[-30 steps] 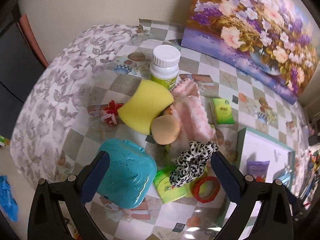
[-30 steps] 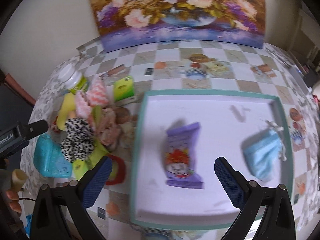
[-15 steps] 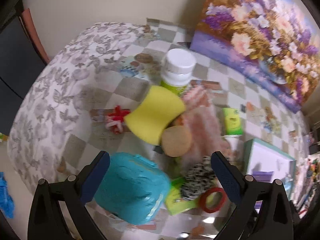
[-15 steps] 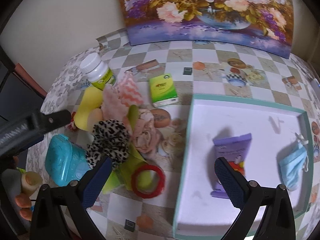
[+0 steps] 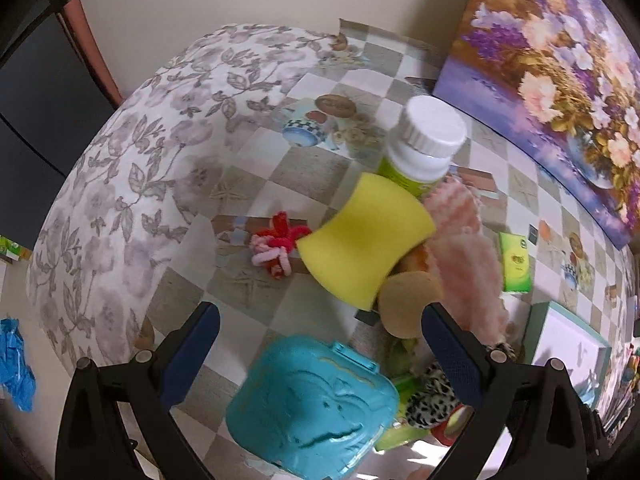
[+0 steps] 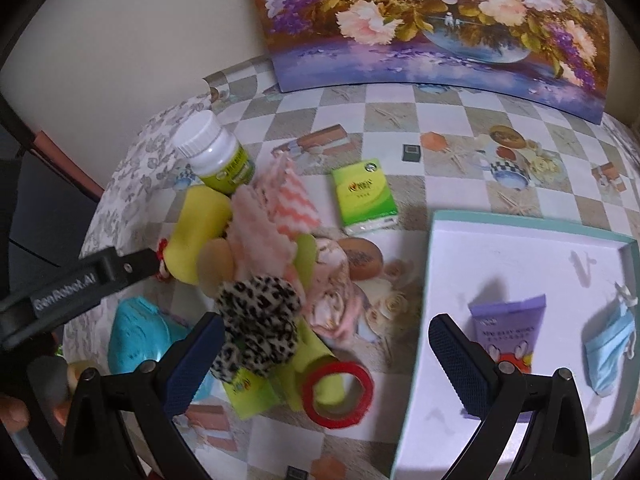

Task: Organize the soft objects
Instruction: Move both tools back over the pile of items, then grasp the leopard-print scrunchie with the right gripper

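Note:
A pile of soft things lies on the checked tablecloth: a yellow sponge (image 5: 366, 240), a tan round puff (image 5: 408, 306), pink fluffy cloth (image 5: 464, 248), a red-and-pink yarn knot (image 5: 276, 246) and a leopard-print scrunchie (image 6: 260, 326). My left gripper (image 5: 320, 354) is open above the turquoise case (image 5: 316, 406), short of the sponge. My right gripper (image 6: 320, 360) is open, its left finger beside the scrunchie. The white tray (image 6: 436, 280) at right holds a purple packet (image 6: 506, 330) and a blue mask (image 6: 610, 350).
A white-capped green bottle (image 5: 420, 152) stands behind the sponge. A green tissue pack (image 6: 364, 196) and a red tape ring (image 6: 338, 394) lie near the pile. A flower painting (image 6: 432, 20) leans on the wall. The table edge drops off at left.
My left gripper has moved forward and left, toward the sponge and yarn knot. My right gripper has swung left from over the tray to the pile beside the scrunchie.

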